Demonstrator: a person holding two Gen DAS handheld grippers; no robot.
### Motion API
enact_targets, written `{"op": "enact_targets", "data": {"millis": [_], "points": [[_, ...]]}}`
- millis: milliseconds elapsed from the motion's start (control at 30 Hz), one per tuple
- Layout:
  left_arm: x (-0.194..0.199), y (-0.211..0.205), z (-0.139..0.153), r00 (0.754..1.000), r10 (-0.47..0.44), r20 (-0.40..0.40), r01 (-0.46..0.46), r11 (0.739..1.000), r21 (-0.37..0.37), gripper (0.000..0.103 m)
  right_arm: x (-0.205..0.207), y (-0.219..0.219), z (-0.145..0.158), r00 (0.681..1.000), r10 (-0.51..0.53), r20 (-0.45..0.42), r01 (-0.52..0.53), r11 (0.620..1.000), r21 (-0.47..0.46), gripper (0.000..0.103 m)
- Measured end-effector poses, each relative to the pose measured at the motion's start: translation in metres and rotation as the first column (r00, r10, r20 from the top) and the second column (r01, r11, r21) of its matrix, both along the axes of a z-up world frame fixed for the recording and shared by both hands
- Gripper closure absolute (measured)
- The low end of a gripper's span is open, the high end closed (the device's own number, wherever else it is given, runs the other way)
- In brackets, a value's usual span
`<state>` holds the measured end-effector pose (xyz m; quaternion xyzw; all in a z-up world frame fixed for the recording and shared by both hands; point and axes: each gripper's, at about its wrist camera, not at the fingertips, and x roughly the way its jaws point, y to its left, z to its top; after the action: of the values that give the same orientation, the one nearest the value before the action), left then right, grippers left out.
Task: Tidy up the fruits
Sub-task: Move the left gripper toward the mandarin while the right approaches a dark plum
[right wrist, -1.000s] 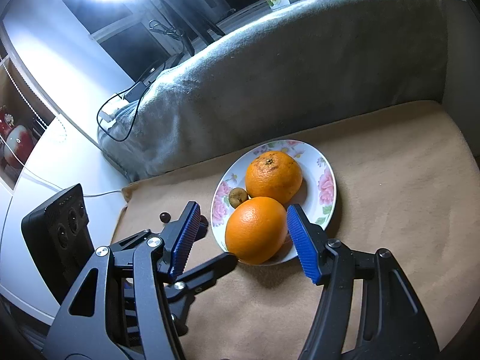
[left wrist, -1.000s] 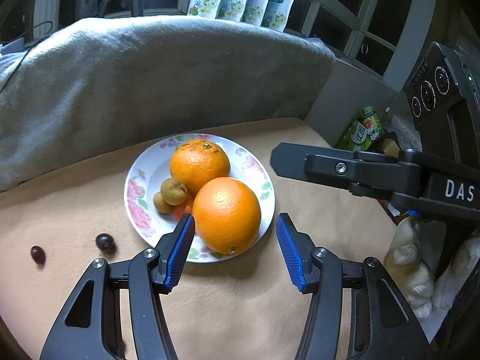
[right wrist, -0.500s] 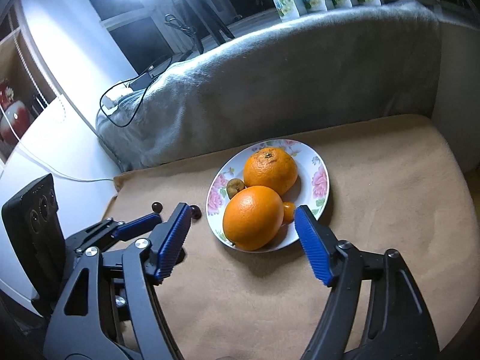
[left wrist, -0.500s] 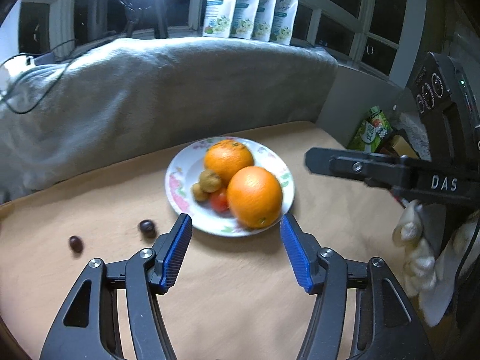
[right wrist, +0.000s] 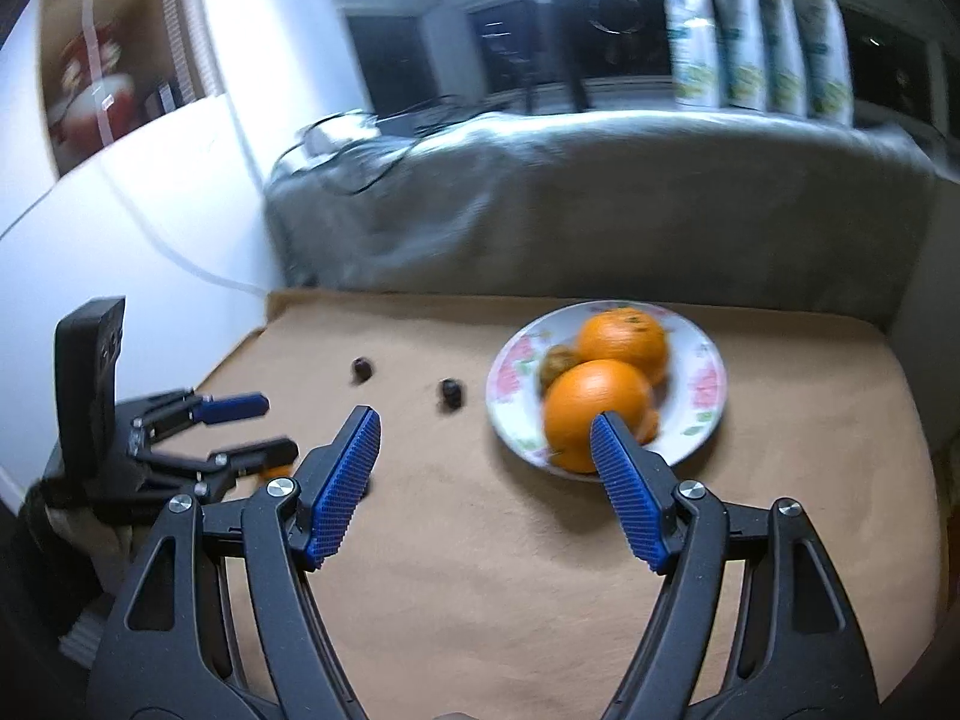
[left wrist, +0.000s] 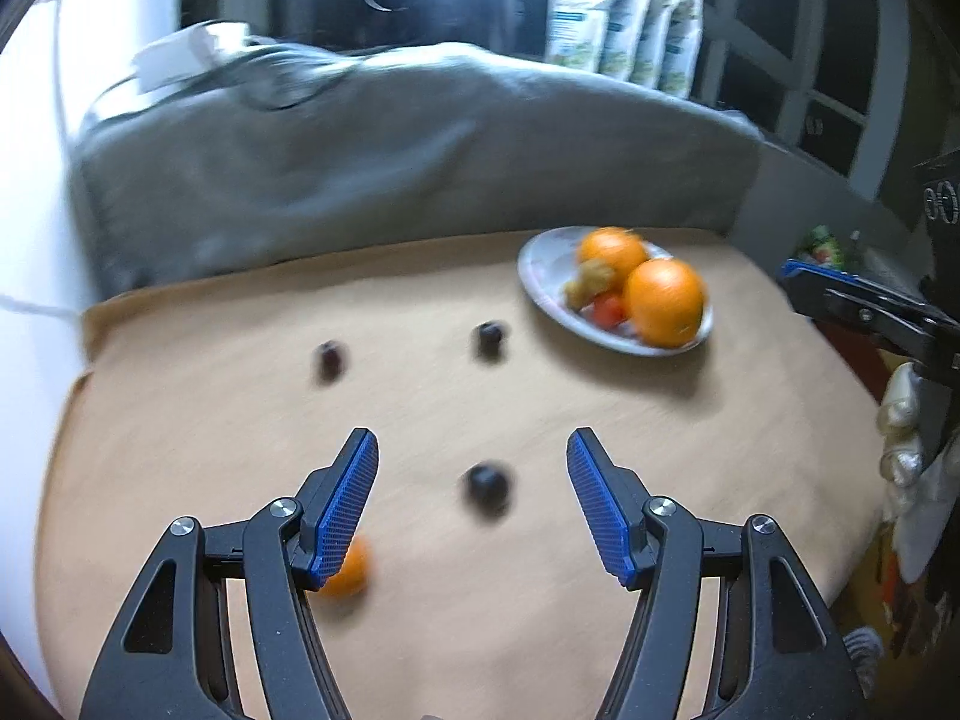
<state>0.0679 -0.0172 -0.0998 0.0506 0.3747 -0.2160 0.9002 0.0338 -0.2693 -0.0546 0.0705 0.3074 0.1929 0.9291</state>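
A floral plate on the tan cloth holds two oranges, a small brown fruit and a red one. Three dark small fruits lie loose on the cloth in the left wrist view: one between my left fingers' line, two farther off. A small orange fruit sits behind the left finger. My left gripper is open and empty; it shows in the right wrist view. My right gripper is open and empty, short of the plate.
A grey blanket-covered couch back borders the far side of the cloth. White pouches stand on the sill behind. The cloth's left edge meets a white surface. Clutter lies off the right edge.
Both grippers have pulled back and swung left, away from the plate. The left view now takes in a third dark fruit and a small orange fruit near its fingers.
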Motion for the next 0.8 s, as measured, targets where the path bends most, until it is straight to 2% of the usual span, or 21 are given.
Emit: {"op": "enact_targets", "data": {"millis": [100, 167, 367, 467, 800], "points": [[-0.011, 0.023, -0.003, 0.997, 0.072, 0.006, -0.072, 0.997, -0.005, 0.037, -0.005, 0.013, -0.003, 0.999, 0.031, 0.006, -0.031, 1.000, 0.003, 0.017], [-0.019, 0.037, -0.006, 0.993, 0.117, -0.003, -0.117, 0.993, 0.001, 0.031, -0.009, 0.021, -0.005, 0.999, 0.047, 0.000, -0.047, 0.999, 0.002, 0.017], [-0.035, 0.067, -0.012, 0.979, 0.205, -0.017, -0.204, 0.978, 0.044, 0.031, -0.014, 0.043, -0.013, 0.995, 0.091, -0.050, -0.094, 0.994, -0.056, 0.017], [-0.045, 0.078, -0.013, 0.975, 0.221, -0.022, -0.220, 0.975, 0.036, 0.031, -0.022, 0.048, -0.014, 0.994, 0.089, -0.057, -0.093, 0.993, -0.067, 0.017], [-0.078, 0.095, 0.000, 0.976, 0.214, 0.028, -0.214, 0.977, -0.010, 0.031, -0.059, 0.057, 0.002, 0.996, 0.087, -0.018, -0.088, 0.992, -0.087, 0.017]]}}
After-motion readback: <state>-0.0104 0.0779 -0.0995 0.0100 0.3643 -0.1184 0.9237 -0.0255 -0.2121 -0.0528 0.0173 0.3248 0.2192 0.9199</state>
